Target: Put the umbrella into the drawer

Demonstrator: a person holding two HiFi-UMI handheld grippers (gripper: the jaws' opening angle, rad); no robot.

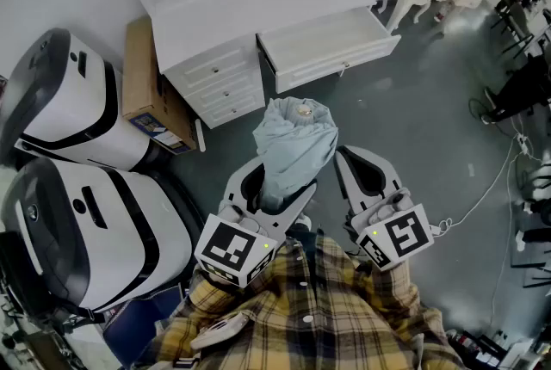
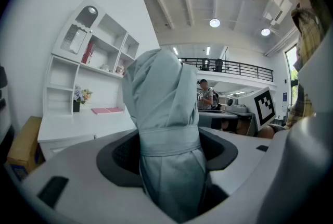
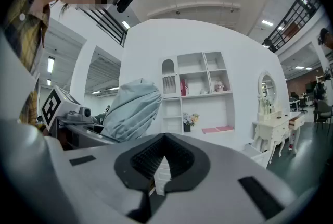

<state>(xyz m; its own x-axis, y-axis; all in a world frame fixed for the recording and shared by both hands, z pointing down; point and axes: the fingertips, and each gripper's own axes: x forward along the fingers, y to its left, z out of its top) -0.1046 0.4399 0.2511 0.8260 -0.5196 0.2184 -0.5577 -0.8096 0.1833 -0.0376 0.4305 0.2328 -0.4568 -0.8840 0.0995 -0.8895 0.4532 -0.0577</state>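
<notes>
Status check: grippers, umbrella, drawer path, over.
Left gripper shut on folded umbrella. Right gripper shut, empty. Drawer open ahead, umbrella not yet in. Nothing seen blocking it.

The head view looks steeply down from above the person. It is close over the left tongs (image 1: 277,184) and right tongs (image 1: 349,160), and the white table (image 1: 250,15) is farther off. Each tongs view sits low behind its own jaws and looks almost level across the room. All three views share the table and the umbrella (image 1: 293,144).
</notes>
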